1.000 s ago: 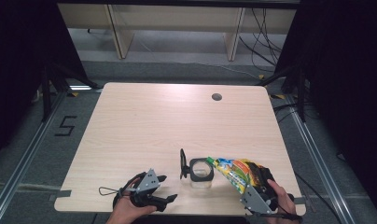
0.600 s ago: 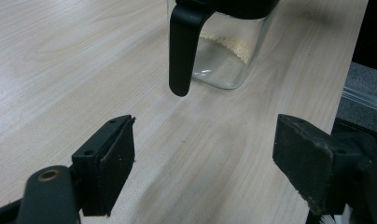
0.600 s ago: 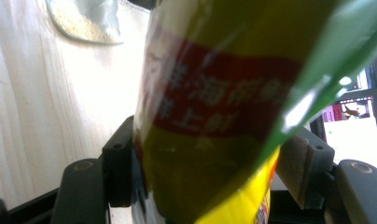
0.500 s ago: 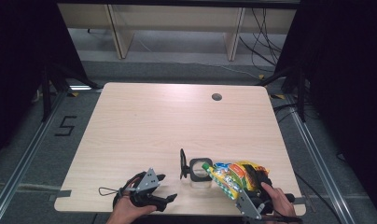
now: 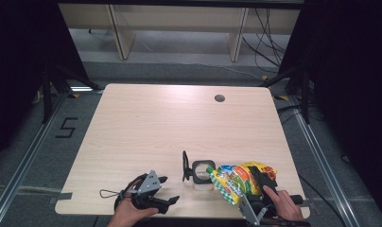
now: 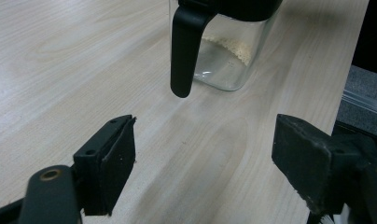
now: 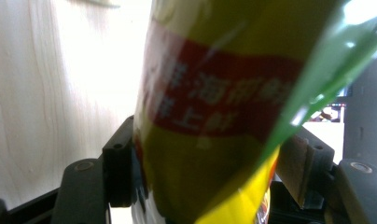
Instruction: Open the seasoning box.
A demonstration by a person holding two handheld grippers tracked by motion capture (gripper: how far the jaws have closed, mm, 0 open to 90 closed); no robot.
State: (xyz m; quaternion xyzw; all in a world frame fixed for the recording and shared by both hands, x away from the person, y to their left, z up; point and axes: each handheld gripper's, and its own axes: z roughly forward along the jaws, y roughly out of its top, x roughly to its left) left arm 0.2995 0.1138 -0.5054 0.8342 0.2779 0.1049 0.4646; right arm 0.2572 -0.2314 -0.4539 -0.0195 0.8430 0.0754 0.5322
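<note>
Pale wooden counter (image 5: 146, 127) in a dark room, work going on at its near edge.
The right tool (image 5: 249, 204) grips a yellow snack bag (image 5: 236, 181), tilted with its mouth over the clear jar (image 5: 202, 172). The left tool (image 5: 156, 191), jaws wide apart and empty, sits near the jar, apart from its black lid (image 6: 185, 44).

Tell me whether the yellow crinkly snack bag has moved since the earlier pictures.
No real shift: the yellow snack bag, clamped in the right gripper, stays tilted against the clear jar, as before.
</note>
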